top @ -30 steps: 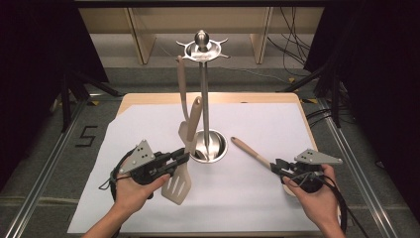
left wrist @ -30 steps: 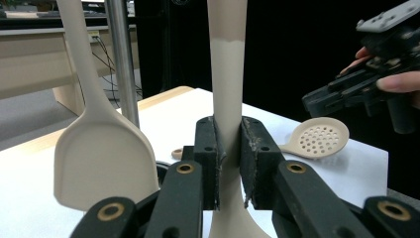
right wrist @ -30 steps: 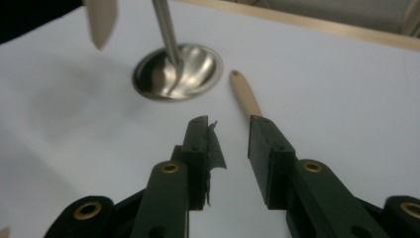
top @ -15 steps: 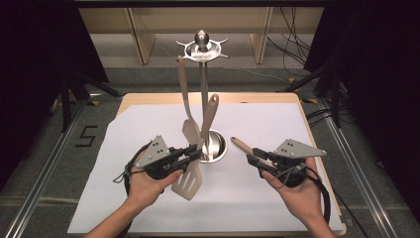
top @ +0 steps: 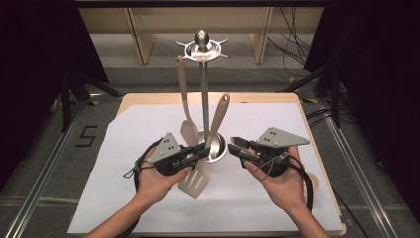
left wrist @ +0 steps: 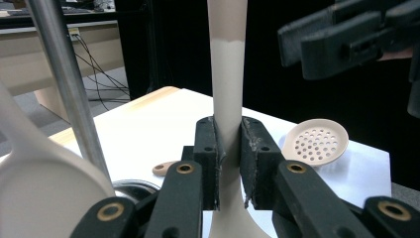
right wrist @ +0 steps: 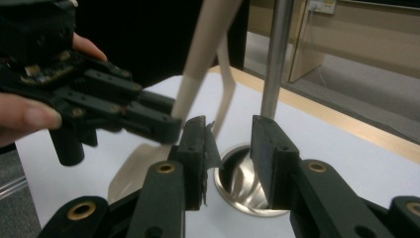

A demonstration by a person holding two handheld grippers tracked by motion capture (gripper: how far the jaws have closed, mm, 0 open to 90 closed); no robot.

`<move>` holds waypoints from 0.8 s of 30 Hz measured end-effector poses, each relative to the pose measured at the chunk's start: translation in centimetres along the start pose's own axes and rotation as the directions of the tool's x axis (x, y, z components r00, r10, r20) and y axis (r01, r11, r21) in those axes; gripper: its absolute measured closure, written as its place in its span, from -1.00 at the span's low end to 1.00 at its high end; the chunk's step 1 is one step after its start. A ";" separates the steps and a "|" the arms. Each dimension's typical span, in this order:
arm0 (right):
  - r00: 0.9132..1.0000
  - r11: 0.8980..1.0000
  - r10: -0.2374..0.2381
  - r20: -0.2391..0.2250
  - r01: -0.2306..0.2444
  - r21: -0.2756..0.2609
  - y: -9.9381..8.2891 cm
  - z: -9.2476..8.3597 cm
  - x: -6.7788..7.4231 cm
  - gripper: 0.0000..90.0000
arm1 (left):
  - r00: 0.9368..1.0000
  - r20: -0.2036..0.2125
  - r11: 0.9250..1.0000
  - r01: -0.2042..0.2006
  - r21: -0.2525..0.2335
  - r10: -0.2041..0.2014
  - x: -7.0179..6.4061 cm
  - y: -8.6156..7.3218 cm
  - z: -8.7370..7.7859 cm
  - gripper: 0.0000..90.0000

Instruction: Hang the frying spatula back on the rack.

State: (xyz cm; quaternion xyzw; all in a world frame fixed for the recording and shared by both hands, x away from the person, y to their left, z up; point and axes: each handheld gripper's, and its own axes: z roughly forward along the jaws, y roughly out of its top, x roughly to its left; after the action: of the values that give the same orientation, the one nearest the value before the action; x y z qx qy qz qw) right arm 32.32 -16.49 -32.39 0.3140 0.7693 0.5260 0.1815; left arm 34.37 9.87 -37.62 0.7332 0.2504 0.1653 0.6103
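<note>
My left gripper point(top: 202, 151) point(left wrist: 229, 148) is shut on the handle of a beige slotted spatula point(top: 193, 181) point(left wrist: 227, 59). The spatula stands steeply, its handle leaning against the pole of a steel utensil stand point(top: 204, 94) point(right wrist: 275, 54). A beige spoon point(top: 184, 94) point(right wrist: 226, 94) hangs from the stand's top ring. My right gripper point(top: 235, 147) point(right wrist: 228, 148) is open and holds nothing; its jaws have just been opening. They point at the stand's round base point(right wrist: 242, 186). A perforated skimmer point(left wrist: 317, 143) lies on the paper beyond.
White paper point(top: 297, 129) covers the wooden tabletop point(top: 324, 166). The two grippers face each other closely across the stand's base point(top: 220, 145). Dark stands and cables point(top: 297, 44) lie on the floor behind the table.
The left gripper carried the spatula right, up against the stand. The right gripper rose and moved left toward the base, passing over the skimmer's handle lying on the paper.
</note>
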 end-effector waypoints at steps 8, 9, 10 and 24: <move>1.000 0.999 -0.010 -0.020 0.010 -0.038 1.1 1.1 0.2 0.50 | 1.000 0.011 1.000 -0.005 0.006 0.005 -0.3 0.1 0.4 0.73; 1.000 0.999 -0.012 -0.015 0.012 -0.041 1.1 1.1 0.1 0.50 | 1.000 0.012 1.000 -0.006 0.008 0.005 -0.3 0.1 0.4 0.73; 1.000 0.999 -0.004 -0.019 0.003 -0.041 1.1 1.2 0.2 0.50 | 1.000 0.013 1.000 -0.008 0.010 0.008 -0.3 0.1 0.5 0.73; 0.999 0.997 0.017 -0.032 -0.019 -0.080 2.0 1.7 0.1 0.39 | 0.999 0.028 1.000 -0.016 0.020 0.015 -0.9 0.0 0.9 0.73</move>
State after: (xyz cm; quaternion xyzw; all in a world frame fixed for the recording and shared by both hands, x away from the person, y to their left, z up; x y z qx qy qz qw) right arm 33.87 -14.74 -31.15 0.3052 0.7473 0.5630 0.1773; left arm 34.12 8.58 -37.74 0.7433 0.2377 0.1572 0.6052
